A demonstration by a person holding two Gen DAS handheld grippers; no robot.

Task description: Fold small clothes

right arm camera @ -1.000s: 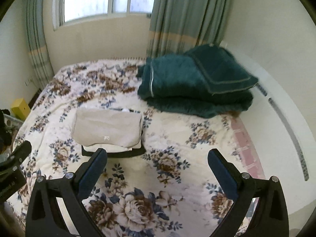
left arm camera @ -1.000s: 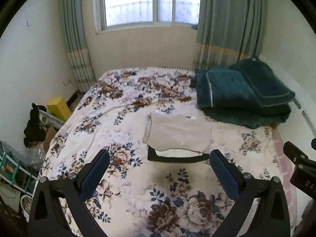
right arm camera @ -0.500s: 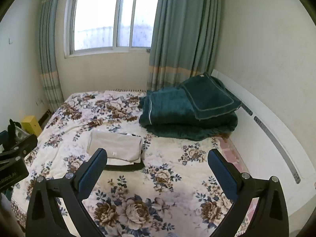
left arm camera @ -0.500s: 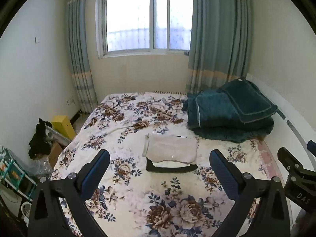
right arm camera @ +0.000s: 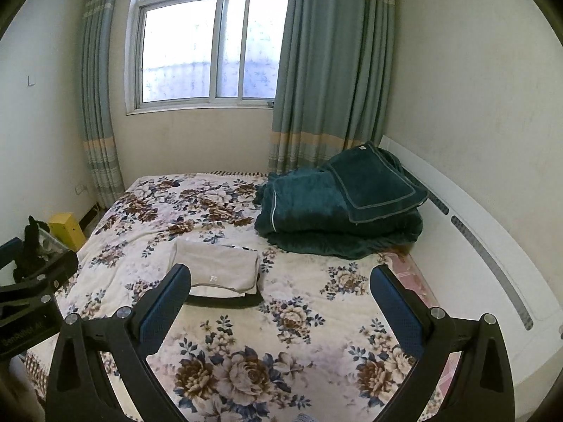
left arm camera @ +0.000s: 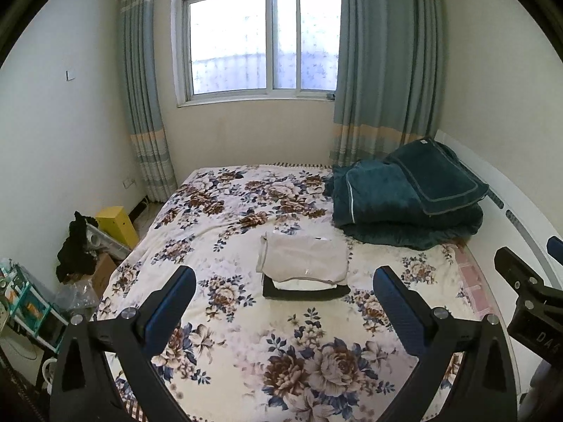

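A folded beige garment point(left arm camera: 304, 260) lies on top of a folded black garment point(left arm camera: 302, 292) in the middle of the floral bed point(left arm camera: 225, 316). The stack also shows in the right wrist view, beige point(right arm camera: 218, 269) over black point(right arm camera: 225, 300). My left gripper point(left arm camera: 283, 285) is open and empty, held well back from the stack above the near part of the bed. My right gripper point(right arm camera: 281, 283) is open and empty, also back from the stack, to its right.
A folded dark green blanket point(left arm camera: 404, 200) sits at the bed's far right by a white headboard point(right arm camera: 492, 246). A yellow box point(left arm camera: 116, 225), black clothing point(left arm camera: 75, 249) and clutter stand on the floor left of the bed. A window and curtains are behind.
Both grippers have pulled back and up from the folded stack, which now looks smaller and farther away. Both stay open and empty.
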